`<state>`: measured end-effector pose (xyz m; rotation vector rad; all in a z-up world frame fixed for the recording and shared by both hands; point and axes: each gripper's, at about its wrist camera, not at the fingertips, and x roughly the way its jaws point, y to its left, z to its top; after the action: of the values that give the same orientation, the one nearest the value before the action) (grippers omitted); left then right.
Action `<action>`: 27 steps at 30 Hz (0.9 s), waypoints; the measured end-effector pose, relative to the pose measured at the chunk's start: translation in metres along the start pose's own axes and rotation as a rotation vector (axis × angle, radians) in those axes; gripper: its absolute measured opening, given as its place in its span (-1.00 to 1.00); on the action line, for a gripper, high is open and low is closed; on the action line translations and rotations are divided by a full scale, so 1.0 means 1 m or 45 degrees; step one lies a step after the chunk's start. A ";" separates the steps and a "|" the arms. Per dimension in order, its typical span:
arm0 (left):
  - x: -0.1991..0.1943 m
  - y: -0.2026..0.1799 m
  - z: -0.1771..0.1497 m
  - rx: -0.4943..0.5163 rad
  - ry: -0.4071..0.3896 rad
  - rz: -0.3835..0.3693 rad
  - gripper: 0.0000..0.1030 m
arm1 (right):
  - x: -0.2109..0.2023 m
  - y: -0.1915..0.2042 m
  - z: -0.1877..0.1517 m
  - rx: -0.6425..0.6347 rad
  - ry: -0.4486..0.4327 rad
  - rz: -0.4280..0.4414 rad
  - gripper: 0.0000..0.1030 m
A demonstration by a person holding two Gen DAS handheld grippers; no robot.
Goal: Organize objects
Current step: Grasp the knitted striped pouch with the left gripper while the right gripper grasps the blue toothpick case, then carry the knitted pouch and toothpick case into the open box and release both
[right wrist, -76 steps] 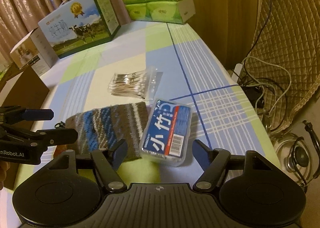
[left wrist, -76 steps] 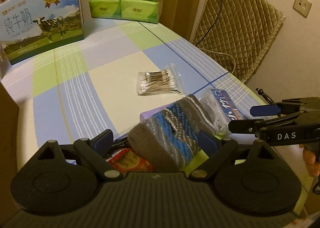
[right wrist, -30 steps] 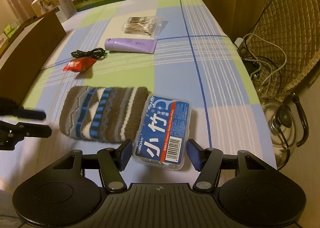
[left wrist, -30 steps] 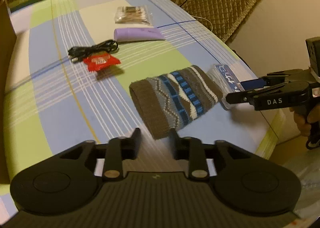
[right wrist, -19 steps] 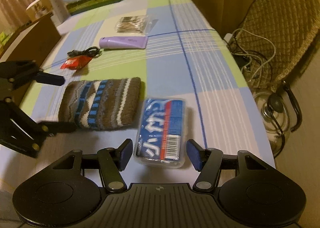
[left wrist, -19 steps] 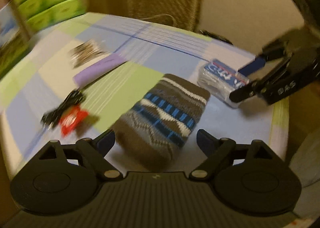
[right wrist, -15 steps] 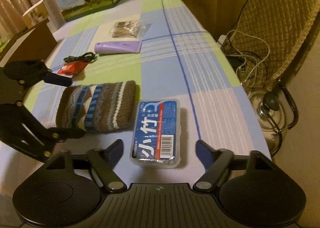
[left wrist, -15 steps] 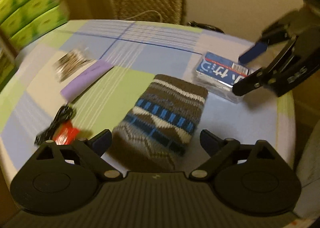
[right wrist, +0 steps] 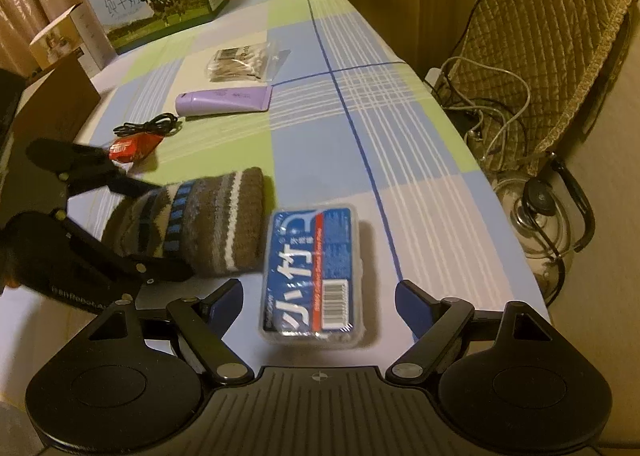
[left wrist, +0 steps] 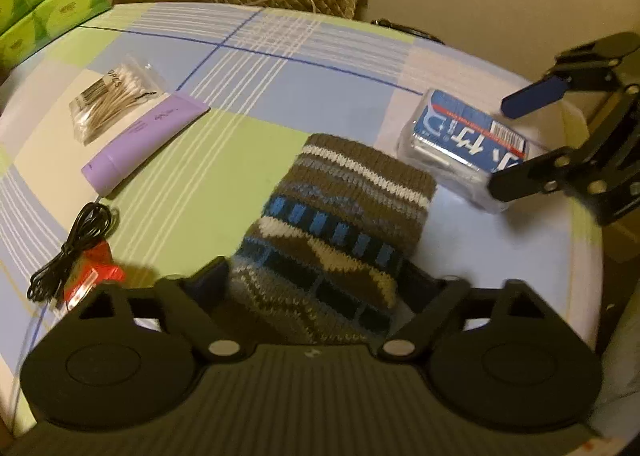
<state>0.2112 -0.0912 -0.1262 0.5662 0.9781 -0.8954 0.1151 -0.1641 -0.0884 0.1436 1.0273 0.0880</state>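
Left wrist view: the left claw (left wrist: 316, 280) has its 2 fingers set against either side of the knitted pouch (left wrist: 340, 228), a soft woollen piece banded in brown, blue, grey and cream; whether they press it or only bracket it I cannot tell. The pouch lies flat on the worktop (left wrist: 256, 95), which is covered by a smooth plaid cloth of green, blue and cream blocks. Just beside its far end sits the clear floss-pick box (left wrist: 466, 143), a rigid rectangular case with a blue and red label, close to the worktop's rounded right edge. In the right wrist view the right claw (right wrist: 320, 300) is spread wide, gripping nothing, with the box (right wrist: 314, 276) between its blue-padded fingers but apart from both. Bare cloth runs beyond the box toward the far end. To the left lie a red wrapper (left wrist: 90, 276) touching a coiled black cable (left wrist: 72, 246), then a lilac tube (left wrist: 146, 139) and a crinkly bag of cotton swabs (left wrist: 114, 101), well apart from the pouch.
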 end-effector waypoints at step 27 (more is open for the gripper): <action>-0.082 0.015 -0.043 -0.660 -0.051 0.193 -0.51 | 0.019 0.024 0.007 -0.174 0.062 -0.023 0.08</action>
<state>0.1826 -0.0194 -0.0731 0.1758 1.0650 -0.4862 0.1312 -0.1380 -0.0968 0.0079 1.0678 0.1456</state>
